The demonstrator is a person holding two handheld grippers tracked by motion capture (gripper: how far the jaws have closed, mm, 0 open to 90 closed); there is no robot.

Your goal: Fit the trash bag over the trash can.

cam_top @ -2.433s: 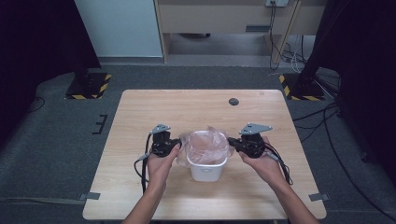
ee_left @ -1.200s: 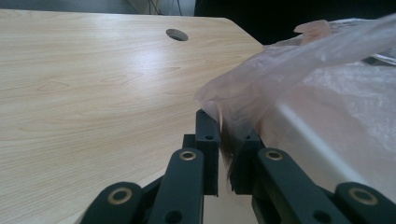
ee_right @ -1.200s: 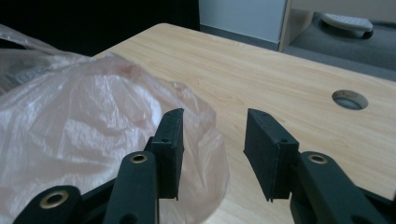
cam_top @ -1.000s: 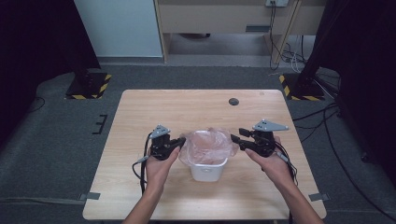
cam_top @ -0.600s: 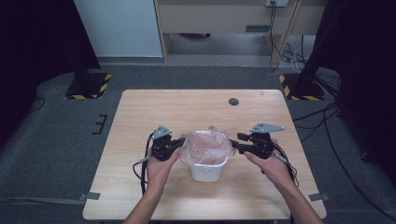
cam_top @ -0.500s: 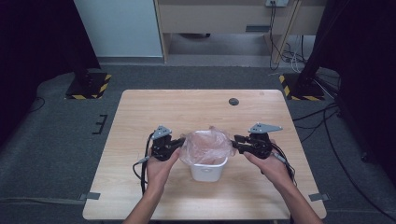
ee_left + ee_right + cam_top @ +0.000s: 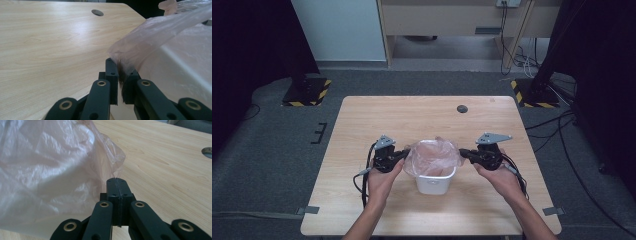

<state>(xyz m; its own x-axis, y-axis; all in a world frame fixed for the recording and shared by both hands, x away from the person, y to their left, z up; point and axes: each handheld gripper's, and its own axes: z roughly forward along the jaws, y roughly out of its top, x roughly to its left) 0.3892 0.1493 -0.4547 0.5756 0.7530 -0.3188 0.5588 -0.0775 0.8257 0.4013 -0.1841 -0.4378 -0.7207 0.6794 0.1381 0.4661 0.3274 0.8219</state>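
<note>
High view: pale wooden table (image 7: pixel 412 120) on grey carpet; both claws pinch the plastic bag (image 7: pixel 432 155).

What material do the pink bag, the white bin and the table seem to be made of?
The bag: thin plastic film, translucent pink, crinkled and glossy. The bin: probably rigid plastic, opaque white with a smooth, fairly matte surface and rounded corners. The table: a pale wood-grain top, likely laminate rather than solid wood, since it shows a soft sheen; the pictures cannot settle that. The left gripper is clamped on the bag's edge.
</note>
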